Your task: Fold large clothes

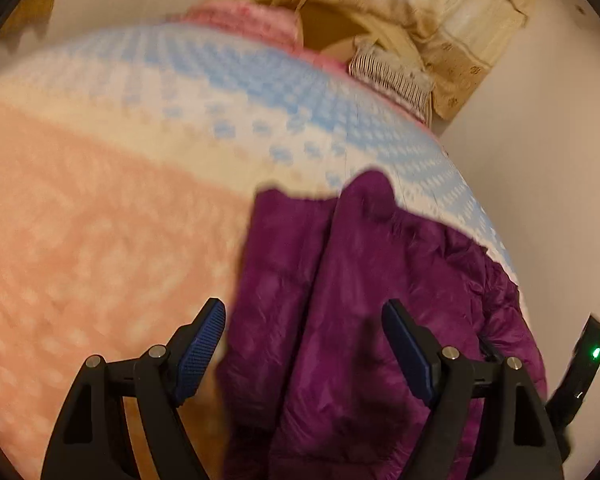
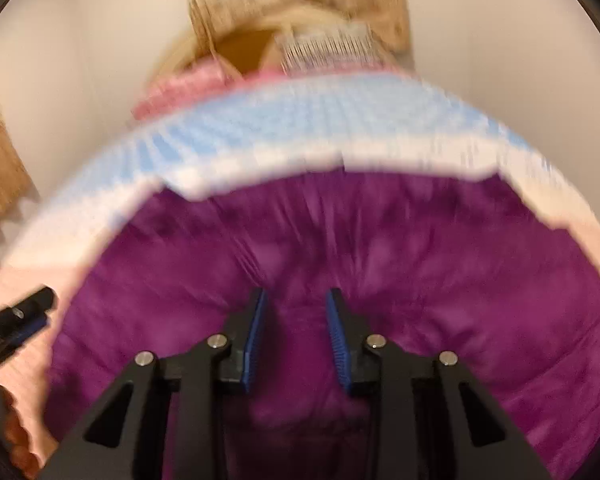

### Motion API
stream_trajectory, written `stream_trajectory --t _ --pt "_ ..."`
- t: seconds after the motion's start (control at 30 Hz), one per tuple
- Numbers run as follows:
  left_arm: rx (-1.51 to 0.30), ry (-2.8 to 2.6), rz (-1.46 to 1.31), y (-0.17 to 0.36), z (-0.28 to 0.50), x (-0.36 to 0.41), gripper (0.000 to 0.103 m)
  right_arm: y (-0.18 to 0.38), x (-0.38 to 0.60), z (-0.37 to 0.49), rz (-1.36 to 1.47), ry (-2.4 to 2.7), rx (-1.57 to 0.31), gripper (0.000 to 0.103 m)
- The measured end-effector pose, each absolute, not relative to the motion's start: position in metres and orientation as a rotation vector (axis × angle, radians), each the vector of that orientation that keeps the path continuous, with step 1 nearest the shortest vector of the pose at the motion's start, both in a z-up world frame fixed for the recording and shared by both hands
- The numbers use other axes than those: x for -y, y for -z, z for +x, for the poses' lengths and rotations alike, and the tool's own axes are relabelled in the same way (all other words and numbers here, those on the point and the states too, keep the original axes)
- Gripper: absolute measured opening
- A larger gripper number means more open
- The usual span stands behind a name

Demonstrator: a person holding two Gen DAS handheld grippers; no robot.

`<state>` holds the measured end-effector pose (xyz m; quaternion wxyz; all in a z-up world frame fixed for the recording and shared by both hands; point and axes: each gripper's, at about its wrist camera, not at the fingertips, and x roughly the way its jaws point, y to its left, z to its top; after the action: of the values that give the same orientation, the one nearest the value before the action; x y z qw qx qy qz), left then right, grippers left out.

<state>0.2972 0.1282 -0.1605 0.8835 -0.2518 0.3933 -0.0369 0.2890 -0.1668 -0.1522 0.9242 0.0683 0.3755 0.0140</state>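
In the left wrist view we saw the purple garment [image 1: 340, 320] lying on a bed covered by a blanket [image 1: 100, 200] with peach, cream and blue bands. The garment filled the lower centre and lower right of the frame, and its long axis ran from the bottom edge up toward the centre, where its far edge ended in two rounded lobes against the cream and blue bands. A lengthwise fold or seam ran up its middle. Our left claw [image 1: 304, 316] was spread wide, with one blue pad over the peach blanket just beside the garment's left edge and the other over the purple fabric; it gripped nothing. To the left of the garment the blanket lay bare across the whole left half of the frame.

In the right wrist view the garment [image 2: 420, 260] spread across the lower two thirds of the frame, its far edge arching from left to right against the cream band of the blanket [image 2: 300, 120]. Our right claw [image 2: 296, 296] was partly parted, with purple cloth showing between the pads; blur kept us from telling whether it pinched the fabric. The left claw [image 2: 24, 312] showed at the left edge of the frame, over the peach blanket just beside the garment.
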Motion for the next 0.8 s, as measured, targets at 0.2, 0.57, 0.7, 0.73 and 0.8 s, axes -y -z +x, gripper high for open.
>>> stream_trajectory --t 0.2,0.57,0.7,0.73,0.8 --pt "-0.784 0.215 -0.558 0.171 0.305 -0.110 0.081 0.162 0.175 0.290 0.179 -0.056 -0.752 0.034" --pt "-0.642 0.523 -0.654 0.120 0.294 -0.093 0.014 0.169 0.189 0.296 0.335 -0.111 -0.796 0.035" --pt "-0.586 0.583 -0.595 0.079 0.274 -0.092 0.014 0.167 0.188 0.292 0.514 -0.162 -0.846 0.035" --pt "-0.568 0.589 -0.565 0.067 0.266 -0.094 0.014 0.167 0.181 0.289 0.579 -0.197 -0.862 0.037" --pt "-0.548 0.578 -0.501 0.046 0.252 -0.101 0.014 0.169 0.160 0.285 0.670 -0.266 -0.892 0.037"
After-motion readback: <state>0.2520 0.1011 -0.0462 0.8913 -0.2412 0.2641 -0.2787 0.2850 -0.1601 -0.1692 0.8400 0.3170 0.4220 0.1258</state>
